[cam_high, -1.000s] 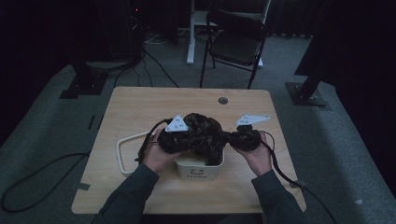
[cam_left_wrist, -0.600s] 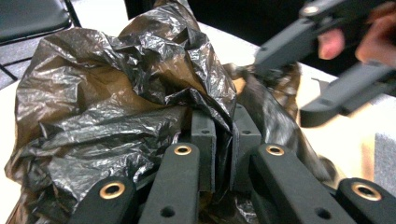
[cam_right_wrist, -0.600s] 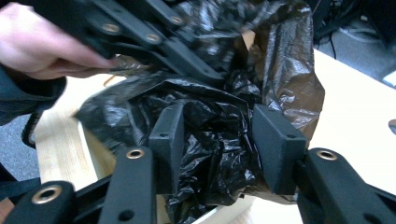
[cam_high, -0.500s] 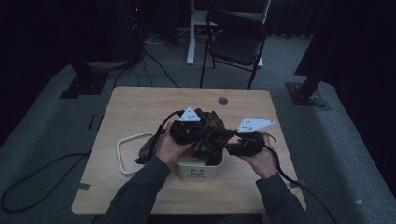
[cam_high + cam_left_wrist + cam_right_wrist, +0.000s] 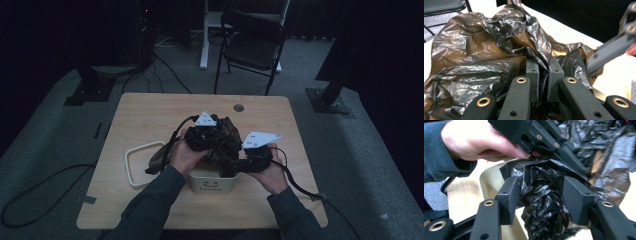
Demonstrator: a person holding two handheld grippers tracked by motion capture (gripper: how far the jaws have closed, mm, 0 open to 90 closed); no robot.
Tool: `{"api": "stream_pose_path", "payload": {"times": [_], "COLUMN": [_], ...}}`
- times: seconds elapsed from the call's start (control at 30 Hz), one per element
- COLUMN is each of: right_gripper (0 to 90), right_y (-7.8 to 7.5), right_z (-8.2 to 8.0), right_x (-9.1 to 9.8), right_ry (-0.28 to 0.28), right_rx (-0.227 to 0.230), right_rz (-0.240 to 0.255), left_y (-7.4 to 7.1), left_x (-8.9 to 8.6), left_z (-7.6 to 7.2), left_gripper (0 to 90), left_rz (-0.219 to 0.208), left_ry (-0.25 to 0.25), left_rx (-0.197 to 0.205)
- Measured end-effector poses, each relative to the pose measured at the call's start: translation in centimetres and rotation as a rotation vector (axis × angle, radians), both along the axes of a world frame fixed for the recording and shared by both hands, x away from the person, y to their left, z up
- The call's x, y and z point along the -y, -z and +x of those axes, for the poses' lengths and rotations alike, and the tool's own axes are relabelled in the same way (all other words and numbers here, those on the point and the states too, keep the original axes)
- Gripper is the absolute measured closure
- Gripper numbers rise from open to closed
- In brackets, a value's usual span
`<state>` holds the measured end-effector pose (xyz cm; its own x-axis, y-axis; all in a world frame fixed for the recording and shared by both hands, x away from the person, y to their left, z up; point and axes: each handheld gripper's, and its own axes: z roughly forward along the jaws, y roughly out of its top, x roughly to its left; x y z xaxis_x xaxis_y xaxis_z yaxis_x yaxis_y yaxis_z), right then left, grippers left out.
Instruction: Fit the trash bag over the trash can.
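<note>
Crinkled black plastic bin bag is bunching over the small cream plastic bin at the table's near edge. I am keeping the left gripper pinched together on a fold of it, while the right gripper's jaws have just been opening and are standing apart around a loose wad. I should be regripping the bag's edge, not the bulk, and drawing the 2 grippers apart over the rim.

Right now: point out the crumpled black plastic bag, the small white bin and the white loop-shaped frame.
crumpled black plastic bag (image 5: 486,57): left gripper view, wrinkled upper side.
small white bin (image 5: 212,183): high view, front wall.
white loop-shaped frame (image 5: 131,170): high view, left edge of the loop.
</note>
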<state>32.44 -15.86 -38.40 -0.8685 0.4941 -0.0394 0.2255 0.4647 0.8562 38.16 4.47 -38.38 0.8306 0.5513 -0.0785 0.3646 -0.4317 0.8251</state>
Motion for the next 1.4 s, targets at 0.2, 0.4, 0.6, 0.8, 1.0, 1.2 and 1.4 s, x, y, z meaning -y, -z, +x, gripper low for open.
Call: {"api": "stream_pose_path", "payload": {"times": [0.2, 0.4, 0.6, 0.8, 1.0, 1.2, 1.4], "right_gripper": [81.4, 90.0, 90.0, 88.9, 62.4, 49.1, 42.6], "right_y": [0.5, 0.4, 0.4, 0.9, 0.0, -0.8, -0.4], "right_z": [0.5, 1.9, 2.8, 4.1, 2.8, 1.9, 1.9], "right_x": [-1.1, 0.3, 1.6, 2.4, 2.4, 1.8, 0.5], "right_ry": [0.032, 0.164, 0.254, 0.298, 0.18, 0.073, 0.059], "right_rx": [-0.005, -0.05, -0.085, -0.136, -0.084, -0.064, -0.062], "right_rz": [-0.064, -0.022, -0.003, -0.002, 0.079, 0.108, 0.065], "left_y": [-0.1, -0.3, -0.6, -0.8, -0.5, -0.3, -0.2], "left_x": [-0.1, -0.9, -1.7, -2.4, -2.0, -1.3, -1.2], "left_z": [0.1, 0.1, 0.1, 0.1, 0.4, 0.6, 0.7], "left_gripper": [80.6, 73.1, 66.8, 63.0, 67.4, 69.7, 70.9], "left_rz": [-0.002, -0.012, -0.027, -0.032, -0.034, -0.043, -0.047], "left_ry": [-0.003, -0.004, -0.005, -0.004, 0.001, 0.008, 0.003], "left_rx": [-0.008, -0.018, -0.018, -0.018, -0.027, -0.031, -0.036]}}
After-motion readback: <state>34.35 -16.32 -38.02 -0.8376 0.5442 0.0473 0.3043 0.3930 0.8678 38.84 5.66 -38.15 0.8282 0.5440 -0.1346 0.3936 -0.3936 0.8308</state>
